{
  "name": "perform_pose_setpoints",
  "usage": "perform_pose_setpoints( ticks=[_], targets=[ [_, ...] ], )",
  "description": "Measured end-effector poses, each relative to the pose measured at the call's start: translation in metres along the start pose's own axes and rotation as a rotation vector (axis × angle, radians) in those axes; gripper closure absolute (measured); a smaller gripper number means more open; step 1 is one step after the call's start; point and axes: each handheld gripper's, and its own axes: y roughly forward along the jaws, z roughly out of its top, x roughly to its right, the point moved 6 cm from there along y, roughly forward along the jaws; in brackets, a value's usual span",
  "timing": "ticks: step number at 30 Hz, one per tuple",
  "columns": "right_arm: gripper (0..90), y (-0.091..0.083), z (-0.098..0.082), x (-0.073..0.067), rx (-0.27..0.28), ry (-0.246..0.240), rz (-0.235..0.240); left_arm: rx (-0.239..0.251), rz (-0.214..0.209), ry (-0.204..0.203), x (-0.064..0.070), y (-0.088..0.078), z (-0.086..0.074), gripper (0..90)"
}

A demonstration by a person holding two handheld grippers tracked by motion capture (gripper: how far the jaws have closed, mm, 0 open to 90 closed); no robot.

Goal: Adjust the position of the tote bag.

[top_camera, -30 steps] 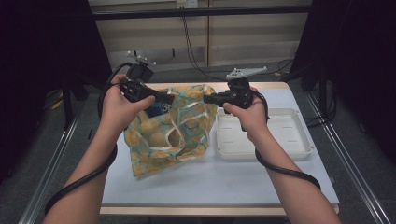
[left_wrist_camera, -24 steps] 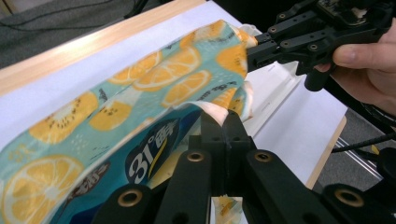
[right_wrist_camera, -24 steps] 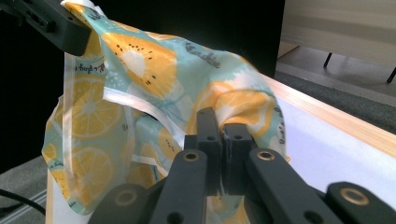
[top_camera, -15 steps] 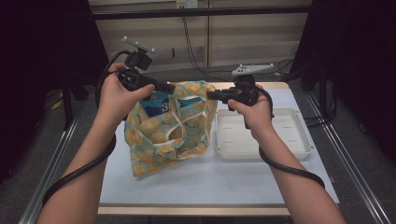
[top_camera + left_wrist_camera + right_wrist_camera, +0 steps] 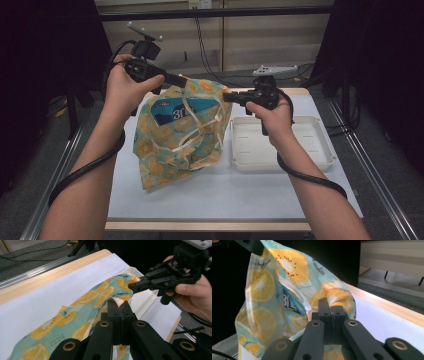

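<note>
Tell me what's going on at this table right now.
A person holds a pair of tongs in each hand. The left tongs and right tongs are each clamped on the top edge of an orange-print bag, one at either side of its mouth, lifting it off the table. A blue package shows inside the bag. A white tray sits beside it.

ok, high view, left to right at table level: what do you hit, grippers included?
left gripper → bag, with a blue pack showing in its open mouth → right gripper → white tray. Both grippers pinch the bag's top edge, one on each side.
</note>
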Motion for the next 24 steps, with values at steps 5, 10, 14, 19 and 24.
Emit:
perform_pose_setpoints(
  ticks=[5,10,14,19,24],
  targets=[
    [90.0,0.005,-0.006,0.002,-0.021,-0.001,-0.019,-0.009,0.020,-0.029,-0.013,0.010,-0.002,90.0],
    [90.0,0.009,-0.010,-0.001,-0.044,-0.020,-0.017,-0.025,0.051,-0.056,-0.028,0.016,-0.010,89.8],
    [90.0,0.012,-0.012,-0.003,-0.053,-0.029,-0.017,-0.035,0.079,-0.076,-0.038,0.019,-0.016,89.8],
    [90.0,0.018,-0.017,-0.004,-0.073,-0.050,-0.024,-0.064,0.111,-0.096,-0.052,0.024,-0.027,89.8],
    [90.0,0.021,-0.021,-0.005,-0.082,-0.053,-0.018,-0.078,0.110,-0.123,-0.062,0.027,-0.039,89.8]
  ],
)
